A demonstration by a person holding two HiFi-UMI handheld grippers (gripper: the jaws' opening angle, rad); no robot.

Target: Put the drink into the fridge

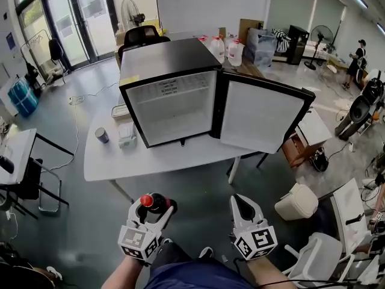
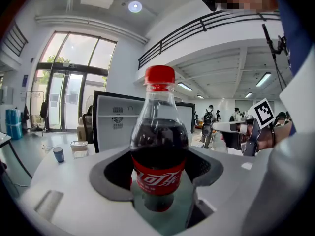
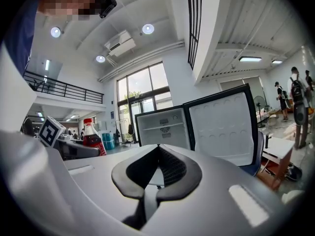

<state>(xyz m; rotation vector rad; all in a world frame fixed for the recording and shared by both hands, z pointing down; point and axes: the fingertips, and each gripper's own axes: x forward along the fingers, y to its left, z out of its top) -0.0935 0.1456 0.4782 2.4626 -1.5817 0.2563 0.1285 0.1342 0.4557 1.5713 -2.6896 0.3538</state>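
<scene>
The cola bottle (image 2: 159,146), red-capped and dark, is clamped at its label between the jaws of the left gripper (image 1: 155,208). It is held well in front of the fridge (image 1: 171,65), short of the open compartment. The right gripper (image 3: 156,171) hangs beside it, also in front of the fridge, jaws pressed together with nothing between them. The fridge stands on a white table (image 1: 120,158), its door (image 1: 261,122) swung wide. A cup (image 1: 101,135) sits left of the fridge.

Fridge (image 1: 171,95) on the bench (image 1: 120,161), door (image 1: 261,116) open to its right; cup (image 1: 101,135) left of it on the bench; bottle (image 1: 150,201) in the left gripper (image 1: 154,209), before the bench.
</scene>
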